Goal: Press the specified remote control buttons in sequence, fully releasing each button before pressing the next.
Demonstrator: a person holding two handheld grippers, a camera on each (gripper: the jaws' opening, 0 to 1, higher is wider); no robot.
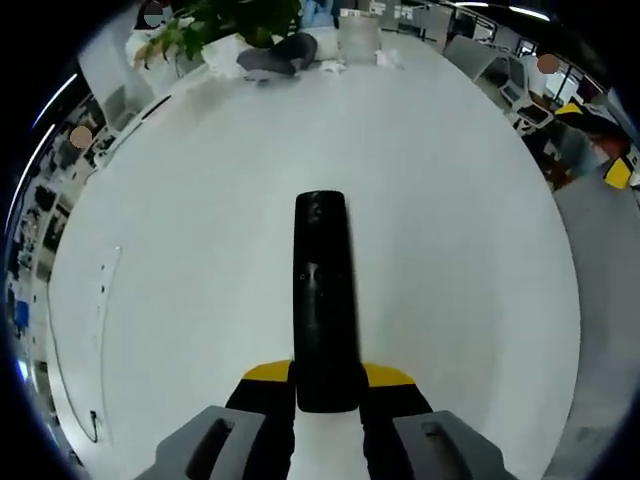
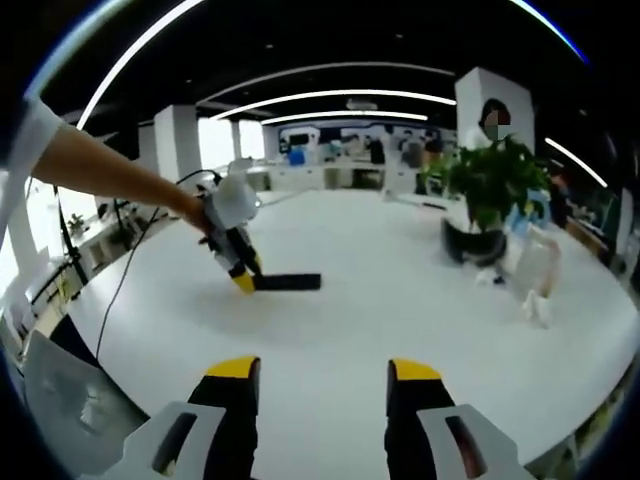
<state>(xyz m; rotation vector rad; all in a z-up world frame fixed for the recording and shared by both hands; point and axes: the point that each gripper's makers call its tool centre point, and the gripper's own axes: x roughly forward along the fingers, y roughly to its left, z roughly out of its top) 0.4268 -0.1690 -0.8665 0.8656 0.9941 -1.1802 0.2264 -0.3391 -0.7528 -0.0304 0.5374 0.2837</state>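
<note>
A long black remote control (image 1: 322, 300) sticks out forward from my left gripper (image 1: 327, 385), whose yellow-tipped jaws are shut on its near end above the white table (image 1: 450, 220). Small buttons show faintly on its top face. In the right gripper view the same remote (image 2: 288, 282) is seen from the side, held level just over the table by the left gripper (image 2: 242, 275) in a person's hand. My right gripper (image 2: 323, 372) stands open well short of the remote, with nothing between its yellow-tipped fingers.
A potted plant (image 2: 492, 190) in a dark pot and a clear plastic container (image 2: 535, 265) stand at the table's far side. A cable (image 2: 130, 270) trails from the left hand over the table edge. Desks and chairs surround the table.
</note>
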